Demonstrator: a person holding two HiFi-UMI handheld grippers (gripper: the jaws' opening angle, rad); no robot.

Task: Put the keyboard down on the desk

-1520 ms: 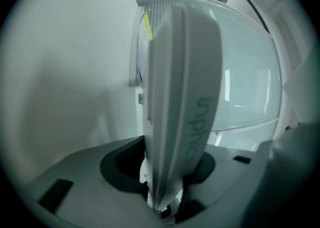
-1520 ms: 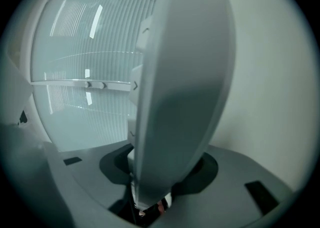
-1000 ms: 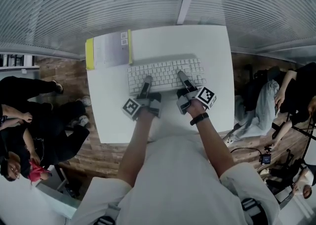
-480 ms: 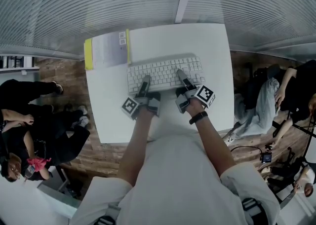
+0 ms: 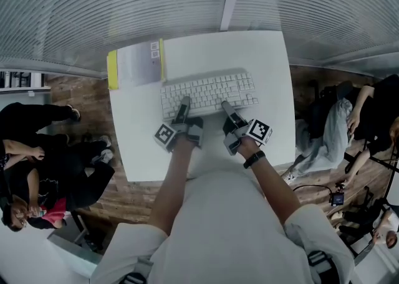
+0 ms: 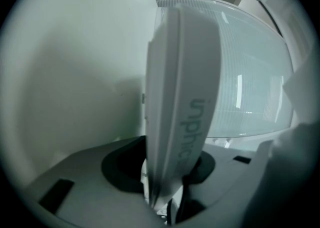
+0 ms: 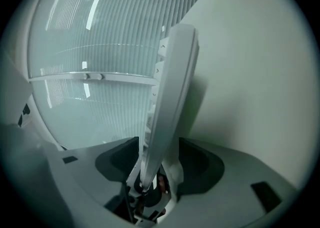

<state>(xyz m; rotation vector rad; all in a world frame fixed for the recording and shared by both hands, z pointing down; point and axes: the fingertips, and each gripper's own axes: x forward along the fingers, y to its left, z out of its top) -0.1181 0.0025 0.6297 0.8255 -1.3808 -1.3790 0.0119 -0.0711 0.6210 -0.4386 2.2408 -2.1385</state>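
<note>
While on the desk (image 5: 265,58), keyboard (image 5: 209,91) in left hand-held gripper (image 5: 184,102)

A white square desk (image 5: 262,58) is set on a wood-patterned floor (image 5: 87,89). 2 things are carried on it: a white keyboard (image 5: 209,93) across its middle, and a flat grey box with yellow edges (image 5: 138,63) at the far left corner

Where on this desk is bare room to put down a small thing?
Largest free patch: the far right of the desk, behind the keyboard, between the yellow-edged box and the right edge. Also free: the near-left corner and a strip right of the keyboard. Crowded: the near middle, where the person's arms are.
</note>
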